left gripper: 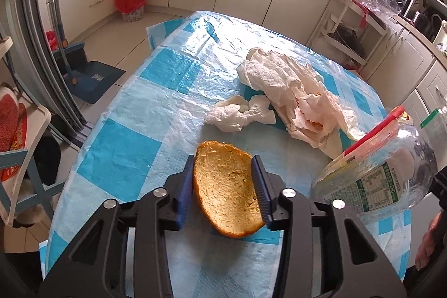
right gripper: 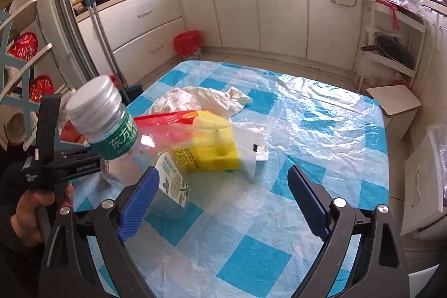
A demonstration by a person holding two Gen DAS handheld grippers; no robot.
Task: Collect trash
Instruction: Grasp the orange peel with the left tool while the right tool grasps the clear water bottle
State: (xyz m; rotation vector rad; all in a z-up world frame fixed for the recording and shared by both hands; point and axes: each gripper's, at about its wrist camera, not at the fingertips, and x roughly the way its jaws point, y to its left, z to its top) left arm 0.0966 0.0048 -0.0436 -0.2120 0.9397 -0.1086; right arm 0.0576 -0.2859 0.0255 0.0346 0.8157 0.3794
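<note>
A slice of toasted bread (left gripper: pixel 226 189) lies on the blue-checked plastic tablecloth (left gripper: pixel 134 158), and my left gripper (left gripper: pixel 223 158) is shut on it, one blue pad against each side edge. Beyond it are crumpled white paper towels (left gripper: pixel 287 91) and a smaller wad (left gripper: pixel 237 113). A clear plastic bottle (right gripper: pixel 111 136) with a green label and silver cap lies tilted beside my right gripper's left finger; the bottle (left gripper: pixel 377 178) also shows in the left wrist view. My right gripper (right gripper: pixel 223 172) stands wide open over the table, pads touching nothing. A red and yellow packet (right gripper: pixel 206 147) sits just ahead.
A red-lined bin (right gripper: pixel 187 42) stands on the floor by the cabinets. A blue dustpan and broom (left gripper: pixel 92 77) rest left of the table, beside a chair (left gripper: pixel 16 152). A small stool (right gripper: pixel 394 102) is at the table's far right. A hand (right gripper: pixel 33 208) holds the left gripper.
</note>
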